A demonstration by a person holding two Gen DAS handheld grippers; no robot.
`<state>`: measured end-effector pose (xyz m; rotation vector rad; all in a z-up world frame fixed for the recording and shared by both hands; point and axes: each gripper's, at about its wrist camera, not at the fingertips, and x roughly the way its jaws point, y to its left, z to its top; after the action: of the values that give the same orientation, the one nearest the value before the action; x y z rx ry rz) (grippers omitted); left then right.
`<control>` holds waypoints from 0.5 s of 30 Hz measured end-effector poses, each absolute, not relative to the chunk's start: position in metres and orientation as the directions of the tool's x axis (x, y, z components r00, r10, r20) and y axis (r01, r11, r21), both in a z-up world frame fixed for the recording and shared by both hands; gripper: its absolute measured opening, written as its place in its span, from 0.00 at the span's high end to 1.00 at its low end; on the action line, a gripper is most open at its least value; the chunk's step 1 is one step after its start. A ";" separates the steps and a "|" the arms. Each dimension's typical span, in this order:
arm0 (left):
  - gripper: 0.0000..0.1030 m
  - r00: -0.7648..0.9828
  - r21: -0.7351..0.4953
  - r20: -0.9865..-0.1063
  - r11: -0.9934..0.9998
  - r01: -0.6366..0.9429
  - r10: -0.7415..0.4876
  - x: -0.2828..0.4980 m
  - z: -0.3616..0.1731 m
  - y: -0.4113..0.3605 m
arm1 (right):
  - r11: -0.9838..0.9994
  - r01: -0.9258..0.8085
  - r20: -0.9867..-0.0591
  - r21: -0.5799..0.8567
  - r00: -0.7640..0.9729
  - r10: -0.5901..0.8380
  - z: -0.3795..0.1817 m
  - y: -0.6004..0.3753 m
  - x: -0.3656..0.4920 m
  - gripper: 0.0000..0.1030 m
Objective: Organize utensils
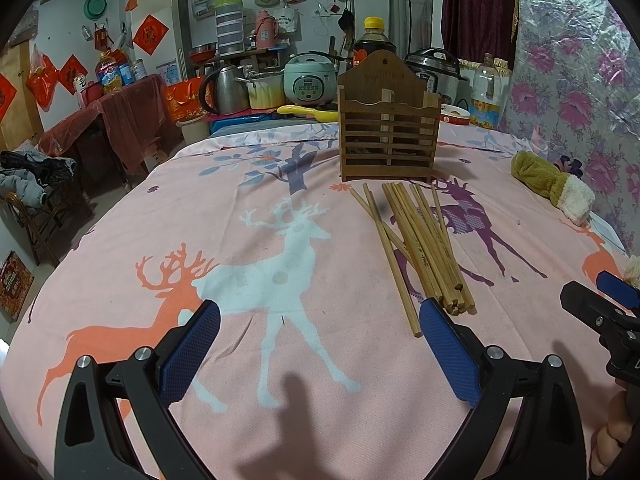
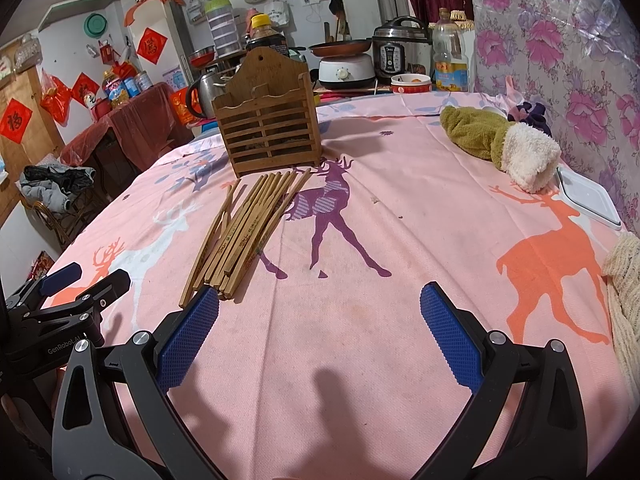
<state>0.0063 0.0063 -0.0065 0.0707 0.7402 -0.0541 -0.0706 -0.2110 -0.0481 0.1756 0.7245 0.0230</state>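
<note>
You have not started yet: both your left tool (image 1: 320,344) and right tool (image 2: 320,328) are wide apart (holding nothing), all the chopsticks (image 1: 420,244) lie ahead, before the empty-looking wooden holder (image 1: 388,128).

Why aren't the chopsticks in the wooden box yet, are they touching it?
Apart. The right wrist view shows pink cloth between the chopsticks tips and the wooden box base; they lie flat before it.

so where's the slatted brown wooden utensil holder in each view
Left wrist view: the slatted brown wooden utensil holder stands upper centre-right.
Right wrist view: it stands upper centre-left.
Shared landmark: the pile of wooden chopsticks lying just in front of it.
</note>
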 end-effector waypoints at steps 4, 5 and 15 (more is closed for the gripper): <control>0.05 0.737 0.045 -0.676 0.996 0.074 -0.024 0.006 -0.006 0.006 | 0.985 0.040 -0.658 0.168 0.749 0.082 -0.048 -0.211 -0.071 0.06; 0.05 0.737 0.045 -0.676 0.996 0.074 -0.025 0.006 -0.006 0.007 | 0.985 0.040 -0.657 0.168 0.749 0.082 -0.048 -0.211 -0.071 0.06; 0.05 0.736 0.043 -0.676 0.996 0.074 -0.025 0.006 -0.007 0.007 | 0.985 0.041 -0.658 0.170 0.748 0.083 -0.048 -0.212 -0.070 0.06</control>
<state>0.0064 0.0072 -0.0068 0.0689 0.7414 -0.0544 -0.0703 -0.2120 -0.0476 0.1784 0.7263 0.0234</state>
